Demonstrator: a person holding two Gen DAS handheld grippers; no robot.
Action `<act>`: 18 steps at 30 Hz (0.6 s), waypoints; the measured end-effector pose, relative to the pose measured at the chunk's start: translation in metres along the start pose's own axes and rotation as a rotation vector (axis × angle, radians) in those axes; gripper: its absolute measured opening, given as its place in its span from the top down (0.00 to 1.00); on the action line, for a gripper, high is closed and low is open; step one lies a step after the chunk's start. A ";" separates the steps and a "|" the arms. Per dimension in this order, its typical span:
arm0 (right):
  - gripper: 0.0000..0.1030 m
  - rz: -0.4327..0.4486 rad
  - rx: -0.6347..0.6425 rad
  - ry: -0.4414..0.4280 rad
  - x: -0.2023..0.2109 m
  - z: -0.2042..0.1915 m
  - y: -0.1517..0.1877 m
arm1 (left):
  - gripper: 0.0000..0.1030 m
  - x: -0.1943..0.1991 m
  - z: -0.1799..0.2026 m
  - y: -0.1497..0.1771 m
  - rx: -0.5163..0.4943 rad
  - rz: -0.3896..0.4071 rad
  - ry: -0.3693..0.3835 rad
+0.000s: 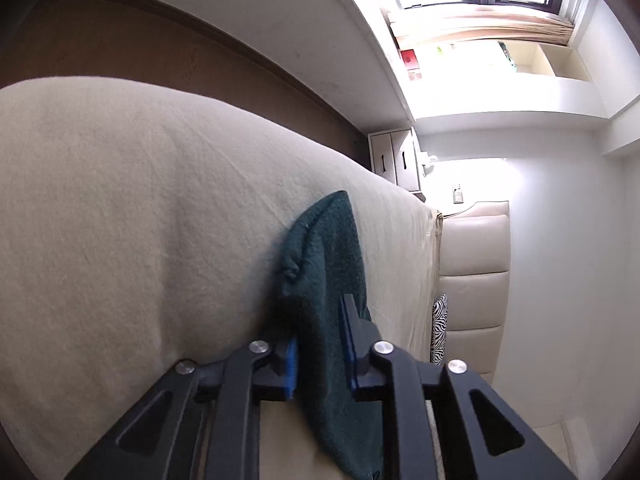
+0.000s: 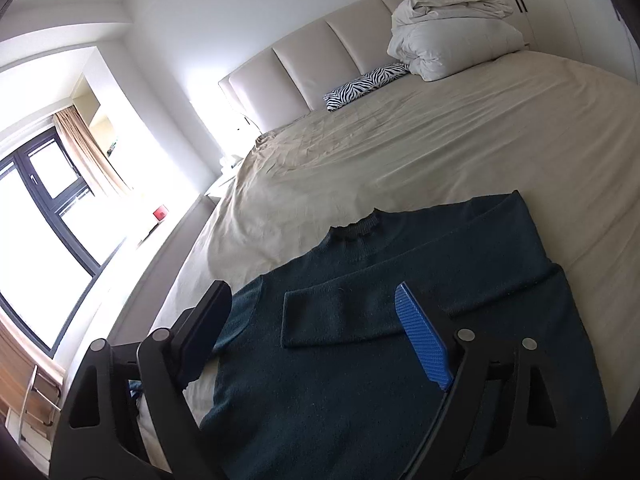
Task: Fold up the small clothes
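Observation:
A dark teal knit sweater (image 2: 380, 320) lies flat on the beige bed sheet (image 2: 440, 140), collar toward the headboard, with one sleeve (image 2: 360, 316) folded across its chest. My right gripper (image 2: 320, 320) hovers just above the sweater's chest, open and empty, blue pad (image 2: 424, 344) showing. In the left wrist view, my left gripper (image 1: 322, 344) has its jaws on either side of an edge of the sweater (image 1: 324, 256), which rises from between the blue pads (image 1: 291, 364). The view is rolled sideways, with the sheet (image 1: 120, 220) on the left.
A padded cream headboard (image 2: 320, 52), a zebra-print pillow (image 2: 366, 84) and a bundled white duvet (image 2: 452, 36) are at the bed's head. A window (image 2: 36, 216) with curtains and a white nightstand (image 1: 394, 158) stand beside the bed.

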State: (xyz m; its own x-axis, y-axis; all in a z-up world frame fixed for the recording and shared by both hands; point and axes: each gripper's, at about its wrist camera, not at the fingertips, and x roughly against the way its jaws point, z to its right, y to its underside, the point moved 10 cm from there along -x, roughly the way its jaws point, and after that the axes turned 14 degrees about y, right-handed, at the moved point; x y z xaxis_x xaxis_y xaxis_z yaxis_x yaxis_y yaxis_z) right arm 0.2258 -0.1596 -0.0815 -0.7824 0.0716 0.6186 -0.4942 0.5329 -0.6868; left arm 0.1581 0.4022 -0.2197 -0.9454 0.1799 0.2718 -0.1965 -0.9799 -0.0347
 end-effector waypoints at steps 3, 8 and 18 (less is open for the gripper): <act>0.31 -0.034 -0.024 -0.012 -0.008 0.007 0.005 | 0.93 -0.007 0.014 0.007 -0.068 -0.016 -0.016; 0.38 -0.073 -0.031 -0.005 -0.019 0.022 0.019 | 0.92 -0.026 0.080 0.064 -0.321 -0.116 0.001; 0.38 -0.135 -0.120 -0.001 -0.037 0.067 0.034 | 0.92 -0.096 0.189 0.352 -1.083 -0.548 0.067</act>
State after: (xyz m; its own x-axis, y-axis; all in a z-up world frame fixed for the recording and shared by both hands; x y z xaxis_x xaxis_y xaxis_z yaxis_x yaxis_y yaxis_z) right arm 0.2125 -0.2011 -0.1533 -0.7125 -0.0086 0.7017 -0.5460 0.6348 -0.5467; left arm 0.2293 0.0239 -0.0766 -0.6742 0.5831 0.4533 -0.6596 -0.1992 -0.7247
